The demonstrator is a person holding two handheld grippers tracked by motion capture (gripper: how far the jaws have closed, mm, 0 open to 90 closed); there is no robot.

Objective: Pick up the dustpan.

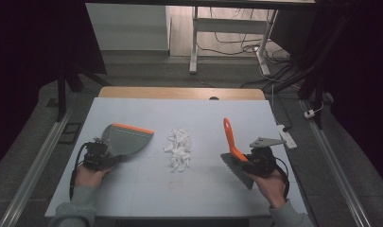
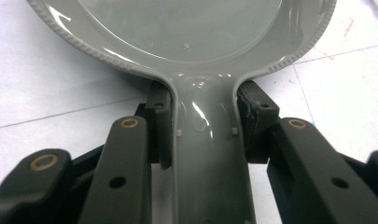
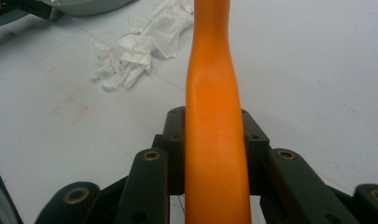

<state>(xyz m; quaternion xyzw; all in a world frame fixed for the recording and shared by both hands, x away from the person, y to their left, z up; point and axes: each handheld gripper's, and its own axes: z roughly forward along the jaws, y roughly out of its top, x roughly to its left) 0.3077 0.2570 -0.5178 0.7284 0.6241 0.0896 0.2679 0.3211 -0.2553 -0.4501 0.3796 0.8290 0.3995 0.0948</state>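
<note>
High view, left side: the left gripper (image 1: pixel 100 154) pinches the handle of a grey dustpan (image 1: pixel 127 138), which lies on the table (image 1: pixel 132 189) with its orange lip turned toward the middle
High view, middle: a small heap of torn paper scraps (image 1: pixel 178 149) lies between the two tools, near the dustpan lip but not touching it
High view, right side: the right gripper (image 1: pixel 255 161) holds a brush (image 1: pixel 232 146) by its orange handle; the dark bristles point down near the table, well apart from the scraps
Left gripper view: the jaws are pressed on both sides of the dustpan neck (image 2: pixel 206 140); the grey tray (image 2: pixel 186 28) ahead of them has nothing inside it
Right gripper view: the jaws are pressed together on the orange handle (image 3: pixel 214 140); the paper scraps (image 3: pixel 135 51) lie ahead, up and to the left
Progress: both tools are in the grip, I judge this part as done; the sweeping is not yet begun, all scraps are on the table
What is left: to bring the brush behind the heap and push it into the dustpan
</note>
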